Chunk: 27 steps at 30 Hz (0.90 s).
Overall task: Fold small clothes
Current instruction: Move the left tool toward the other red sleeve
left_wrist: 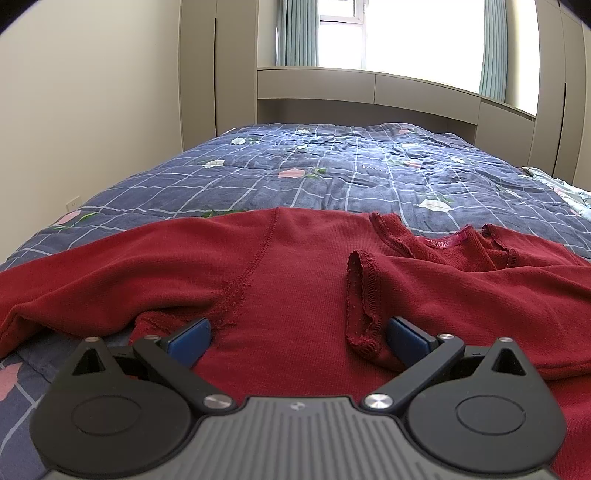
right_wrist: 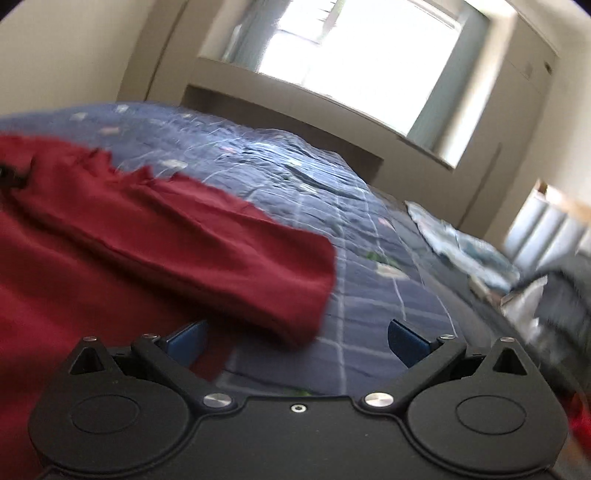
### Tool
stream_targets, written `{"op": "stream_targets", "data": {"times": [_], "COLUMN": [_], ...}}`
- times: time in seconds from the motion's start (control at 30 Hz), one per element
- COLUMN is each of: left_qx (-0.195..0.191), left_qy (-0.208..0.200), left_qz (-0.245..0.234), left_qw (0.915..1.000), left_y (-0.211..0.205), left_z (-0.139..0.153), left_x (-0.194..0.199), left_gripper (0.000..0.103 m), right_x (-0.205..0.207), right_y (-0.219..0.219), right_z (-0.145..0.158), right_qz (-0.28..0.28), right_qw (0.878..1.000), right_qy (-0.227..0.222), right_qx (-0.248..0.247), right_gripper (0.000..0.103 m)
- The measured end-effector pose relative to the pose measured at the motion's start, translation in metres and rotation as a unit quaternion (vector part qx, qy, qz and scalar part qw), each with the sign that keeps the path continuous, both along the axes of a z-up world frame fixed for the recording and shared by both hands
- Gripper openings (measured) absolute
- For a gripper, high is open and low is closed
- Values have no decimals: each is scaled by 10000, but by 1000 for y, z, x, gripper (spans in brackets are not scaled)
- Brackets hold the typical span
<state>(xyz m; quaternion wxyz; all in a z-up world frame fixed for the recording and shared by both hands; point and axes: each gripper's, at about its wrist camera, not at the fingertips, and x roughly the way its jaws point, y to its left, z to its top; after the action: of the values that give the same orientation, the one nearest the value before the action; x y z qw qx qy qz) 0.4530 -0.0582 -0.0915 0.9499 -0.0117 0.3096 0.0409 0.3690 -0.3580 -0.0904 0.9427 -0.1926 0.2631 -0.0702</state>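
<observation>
Dark red knit top spread flat on the bed, inside out, seams and pink neck label showing. Left gripper low over the garment's body, fingers spread wide, blue pads at 9 and 3 o'clock with red cloth lying between them, nothing pinched. Armpit seam just beyond the 9 o'clock pad; folded sleeve cuff just beside the 3 o'clock pad, touching or nearly so, cannot tell which. Neckline at 1 o'clock, further off; one long sleeve trailing away toward 9 o'clock.

Right gripper likewise wide open and holding nothing, view blurred. Red top filling the 9 to 11 o'clock side, sleeve end reaching in toward 12 o'clock just ahead of the gap; left pad over red cloth, right pad over bare quilt.

Underneath, navy quilt with pale grid lines and pink and white flowers, covering the bed. Crumpled pale blue bedding near the bed's far edge at 2 o'clock in the right wrist view. Beyond the bed at 12 o'clock, beige built-in cabinets framing a bright window with grey-green curtains. Plain cream wall at 10 o'clock, white socket low on it.
</observation>
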Motion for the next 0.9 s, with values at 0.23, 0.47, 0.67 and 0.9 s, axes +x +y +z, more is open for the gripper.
{"op": "stream_targets", "data": {"times": [0.23,0.47,0.67,0.9], "left_qx": [0,3,-2,-112], "left_qy": [-2,-5,-2,668], "left_qz": [1,1,-1,-168], "left_qw": [10000,10000,10000,9976], "left_y": [0,0,0,12], "left_z": [0,0,0,22], "left_x": [0,0,0,0], "left_gripper": [103,103,103,102], "right_x": [19,8,10,-32], "right_y": [-20,-52,-42,-39], "right_z": [5,6,2,16], "right_qz": [-1249,-1672,-1553,-1032], "right_qw": [9912,9818,9849,9858], "right_qy": [-408,-349,13,450], "right_qx": [157,826,761,1248], "right_gripper": [102,102,102,102]}}
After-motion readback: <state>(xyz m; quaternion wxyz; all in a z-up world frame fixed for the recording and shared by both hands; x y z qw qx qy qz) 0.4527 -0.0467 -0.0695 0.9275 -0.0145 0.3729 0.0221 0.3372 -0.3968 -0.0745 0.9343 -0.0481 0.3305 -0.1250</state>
